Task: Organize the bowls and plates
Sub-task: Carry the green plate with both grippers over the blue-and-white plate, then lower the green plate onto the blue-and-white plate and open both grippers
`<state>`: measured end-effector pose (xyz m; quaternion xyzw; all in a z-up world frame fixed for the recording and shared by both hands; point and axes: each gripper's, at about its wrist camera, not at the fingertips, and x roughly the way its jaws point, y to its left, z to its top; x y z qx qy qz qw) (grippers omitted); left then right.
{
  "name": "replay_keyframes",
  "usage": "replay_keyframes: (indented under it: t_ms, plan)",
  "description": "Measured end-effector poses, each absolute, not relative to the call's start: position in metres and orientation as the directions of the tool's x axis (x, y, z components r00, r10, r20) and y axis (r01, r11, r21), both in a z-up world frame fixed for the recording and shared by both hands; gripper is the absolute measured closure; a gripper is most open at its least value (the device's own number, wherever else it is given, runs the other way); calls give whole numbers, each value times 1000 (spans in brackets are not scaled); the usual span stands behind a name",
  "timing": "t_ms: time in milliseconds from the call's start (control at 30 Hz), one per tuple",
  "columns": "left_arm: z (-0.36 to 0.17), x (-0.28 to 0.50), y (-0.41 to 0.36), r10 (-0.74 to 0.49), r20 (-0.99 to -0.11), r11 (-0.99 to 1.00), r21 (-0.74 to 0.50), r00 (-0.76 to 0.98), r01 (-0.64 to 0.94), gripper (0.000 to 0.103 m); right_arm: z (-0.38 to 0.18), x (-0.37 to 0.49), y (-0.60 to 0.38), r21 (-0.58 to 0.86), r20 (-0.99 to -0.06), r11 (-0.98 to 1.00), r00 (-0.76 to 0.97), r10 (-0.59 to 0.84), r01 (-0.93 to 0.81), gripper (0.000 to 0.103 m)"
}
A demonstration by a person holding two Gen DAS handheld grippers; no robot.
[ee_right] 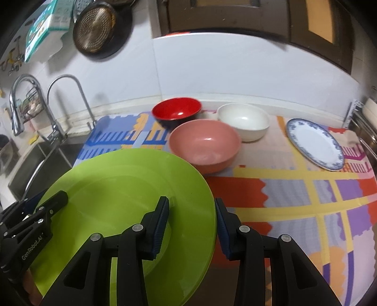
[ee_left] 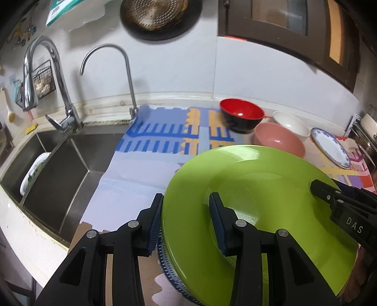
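A large green plate (ee_left: 271,200) rests on top of a blue-patterned plate whose rim (ee_left: 165,259) shows underneath. My left gripper (ee_left: 186,219) is open and straddles the green plate's left rim. My right gripper (ee_right: 192,223) is open and straddles its right rim (ee_right: 209,200); it also shows in the left wrist view (ee_left: 334,200). Behind stand a red bowl (ee_right: 176,110), a pink bowl (ee_right: 205,143) and a white bowl (ee_right: 243,120). A white plate with a blue rim (ee_right: 313,143) lies at the right.
A colourful mat (ee_right: 294,200) covers the counter. A steel sink (ee_left: 59,169) with two taps (ee_left: 63,94) lies to the left and holds a white dish (ee_left: 33,174). A pan (ee_left: 153,11) hangs on the wall. A metal rack (ee_right: 362,131) stands at the far right.
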<state>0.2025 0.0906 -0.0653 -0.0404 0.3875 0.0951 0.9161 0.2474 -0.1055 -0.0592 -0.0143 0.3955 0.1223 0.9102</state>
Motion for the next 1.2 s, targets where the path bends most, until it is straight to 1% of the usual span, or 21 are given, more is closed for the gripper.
replay_keyframes:
  t_ms: [433,833,1200]
  plan:
    - [-99,208,109,153,-776,972,7,612,-234,64,-95,259,-78,72,-791,965,574,211,-254,64]
    - [-116,214,112,139,-810,972,3,569,-233,63,-109,266,-72,51,-816,966,547,187,-253,64]
    - [-130,217,107,146,-840,975,32,522,-221,63,-122,266,-73,34,-840,966,517,167,-257,63]
